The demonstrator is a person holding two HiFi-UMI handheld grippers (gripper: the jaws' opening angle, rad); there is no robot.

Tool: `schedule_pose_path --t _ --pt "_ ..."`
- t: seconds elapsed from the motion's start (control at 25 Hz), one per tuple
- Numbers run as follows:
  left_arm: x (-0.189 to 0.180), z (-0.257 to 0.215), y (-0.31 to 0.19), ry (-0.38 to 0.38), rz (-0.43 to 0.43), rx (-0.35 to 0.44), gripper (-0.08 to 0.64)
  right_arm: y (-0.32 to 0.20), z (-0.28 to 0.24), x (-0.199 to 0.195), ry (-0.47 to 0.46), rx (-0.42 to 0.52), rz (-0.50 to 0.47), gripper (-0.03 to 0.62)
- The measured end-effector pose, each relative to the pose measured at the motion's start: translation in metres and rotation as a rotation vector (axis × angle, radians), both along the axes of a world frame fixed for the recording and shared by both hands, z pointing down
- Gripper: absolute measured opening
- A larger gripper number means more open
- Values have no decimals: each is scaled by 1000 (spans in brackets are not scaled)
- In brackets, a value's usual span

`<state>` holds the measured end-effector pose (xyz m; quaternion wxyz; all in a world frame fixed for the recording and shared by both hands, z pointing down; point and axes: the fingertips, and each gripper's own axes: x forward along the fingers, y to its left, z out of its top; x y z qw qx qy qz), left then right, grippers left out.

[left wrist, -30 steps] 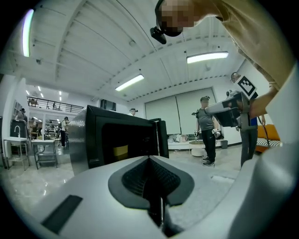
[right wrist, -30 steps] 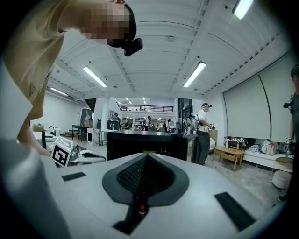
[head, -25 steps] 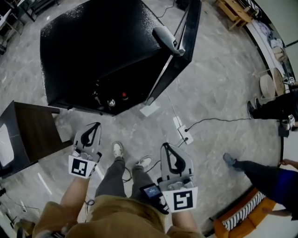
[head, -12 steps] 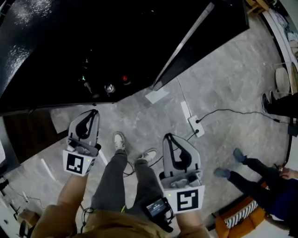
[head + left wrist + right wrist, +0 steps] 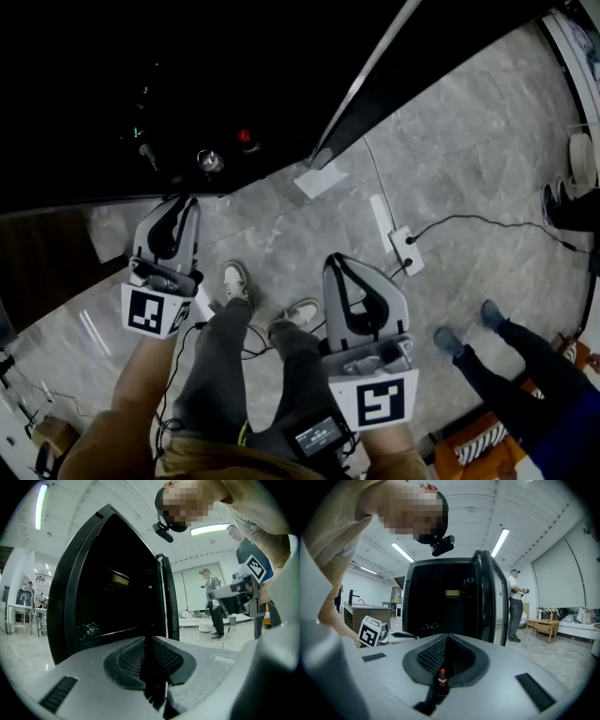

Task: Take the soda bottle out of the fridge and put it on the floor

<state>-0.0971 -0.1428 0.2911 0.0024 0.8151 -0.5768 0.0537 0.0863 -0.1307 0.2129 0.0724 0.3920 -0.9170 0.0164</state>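
The black fridge [image 5: 187,75] fills the top of the head view, its door [image 5: 375,66] swung open to the right. Low inside it shows the red cap of the soda bottle [image 5: 246,137], beside a silvery cap [image 5: 208,161]. In the right gripper view the small dark bottle [image 5: 442,677] shows through the slit between the jaws. My left gripper [image 5: 181,202] is just in front of the fridge's lower edge; its jaws are only starting to open, with nothing between them. My right gripper [image 5: 339,262] hangs shut and empty over the floor, farther back.
A white power strip [image 5: 406,251] with its cable lies on the marble floor to the right of the door. A white sheet [image 5: 319,180] lies at the door's foot. Another person's legs [image 5: 506,356] are at the right. A dark cabinet [image 5: 37,272] stands at the left.
I have come closer to the fridge, which now fills the top of the head view. Both grippers moved forward with me, the left one reaching the fridge's lower edge.
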Motion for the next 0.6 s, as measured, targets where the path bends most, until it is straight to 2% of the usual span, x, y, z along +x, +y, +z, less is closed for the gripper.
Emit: schedule_pose_path --t 0.24,0.6 --pt "7 44 -7 -8 21 -6 55 2 45 -1 -2 -1 -8 2" --pt "-1 101 -25 -18 10 -4 94 -4 103 -4 -12 7 -17 2"
